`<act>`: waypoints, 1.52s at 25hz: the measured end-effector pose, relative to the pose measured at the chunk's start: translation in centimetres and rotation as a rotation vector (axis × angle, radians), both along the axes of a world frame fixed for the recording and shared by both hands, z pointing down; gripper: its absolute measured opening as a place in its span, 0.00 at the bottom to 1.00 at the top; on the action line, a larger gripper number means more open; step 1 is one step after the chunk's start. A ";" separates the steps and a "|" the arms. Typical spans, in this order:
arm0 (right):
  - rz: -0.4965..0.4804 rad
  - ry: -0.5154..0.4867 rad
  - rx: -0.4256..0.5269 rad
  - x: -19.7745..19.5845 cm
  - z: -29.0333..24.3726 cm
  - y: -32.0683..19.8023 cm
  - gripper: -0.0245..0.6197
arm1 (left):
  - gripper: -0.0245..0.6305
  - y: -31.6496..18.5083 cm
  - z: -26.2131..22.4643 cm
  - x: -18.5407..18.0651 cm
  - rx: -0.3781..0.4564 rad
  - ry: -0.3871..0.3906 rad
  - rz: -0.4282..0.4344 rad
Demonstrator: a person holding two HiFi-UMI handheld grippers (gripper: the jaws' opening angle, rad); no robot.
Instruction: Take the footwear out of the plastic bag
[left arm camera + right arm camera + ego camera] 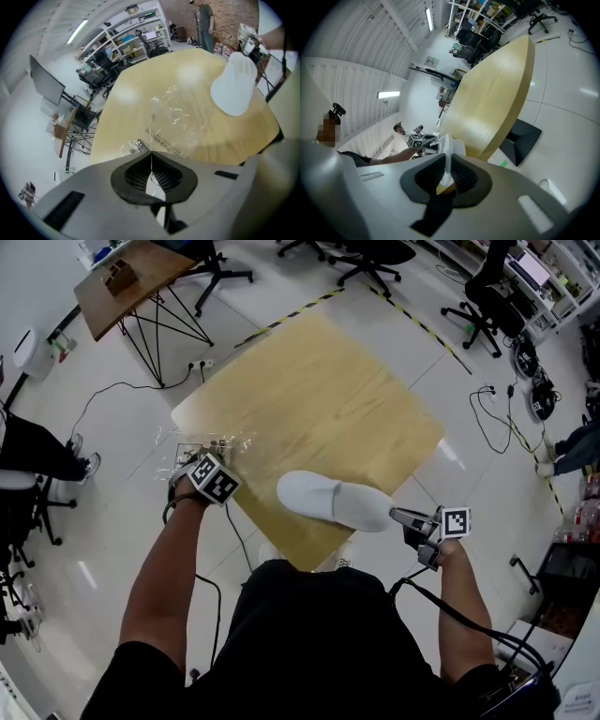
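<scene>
A white slipper (336,500) hangs over the near corner of the light wooden table (319,399), clear of the bag. My right gripper (400,517) is shut on the slipper's right end, and in the right gripper view the slipper's white edge (449,143) is pinched between the jaws of the right gripper (447,158). The clear plastic bag (200,443) lies crumpled and empty at the table's left corner. My left gripper (201,457) points steeply down at it. In the left gripper view the left gripper (151,155) is shut on a thin fold of the bag (174,117), and the slipper (234,85) shows at the far right.
A small brown side table (131,282) stands at the back left, office chairs (375,254) behind. Cables (112,395) and black-and-yellow tape (291,313) run across the white floor. A seated person's legs (42,457) are at the left.
</scene>
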State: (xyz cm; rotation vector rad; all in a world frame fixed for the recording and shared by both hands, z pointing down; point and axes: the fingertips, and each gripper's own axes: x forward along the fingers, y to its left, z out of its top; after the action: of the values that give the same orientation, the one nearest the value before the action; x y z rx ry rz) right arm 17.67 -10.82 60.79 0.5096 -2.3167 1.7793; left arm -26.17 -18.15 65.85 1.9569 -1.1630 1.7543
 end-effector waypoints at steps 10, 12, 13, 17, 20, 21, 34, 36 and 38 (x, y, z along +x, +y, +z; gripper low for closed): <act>-0.015 0.009 0.011 -4.8 1.2 -0.5 0.11 | 0.05 -7.3 -3.0 13.4 0.092 0.204 0.056; -0.012 0.015 -0.011 -6.1 1.6 -0.7 0.11 | 0.05 -7.3 -2.4 16.5 0.068 0.206 0.100; -0.018 0.025 -0.012 -6.7 1.7 -0.8 0.11 | 0.05 -7.2 -2.1 17.6 0.056 0.199 0.117; -0.041 0.162 0.030 -8.4 2.9 -1.3 0.13 | 0.10 -6.5 -1.2 19.8 0.038 0.221 0.141; -0.051 0.318 0.121 -8.2 3.4 -2.0 0.17 | 0.27 -6.2 -1.8 20.9 0.044 0.338 0.122; -0.058 0.361 0.156 -8.2 3.4 -2.3 0.22 | 0.27 -6.2 -2.3 21.0 0.054 0.380 0.120; 0.357 0.477 0.356 -5.2 -4.8 1.9 0.21 | 0.05 1.1 -10.0 16.6 0.110 0.813 -0.026; 0.438 0.399 0.359 -4.7 -6.8 4.0 0.04 | 0.05 3.8 -10.5 16.7 0.083 0.861 -0.028; 0.469 0.342 0.371 -4.8 -8.6 5.4 0.04 | 0.05 6.5 -10.8 16.6 0.048 0.888 -0.042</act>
State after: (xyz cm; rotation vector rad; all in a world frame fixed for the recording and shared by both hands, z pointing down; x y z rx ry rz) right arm 12.84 -5.40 52.18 1.3940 -2.4045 1.2612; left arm -9.59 -11.69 55.07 2.3054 -0.8865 0.6519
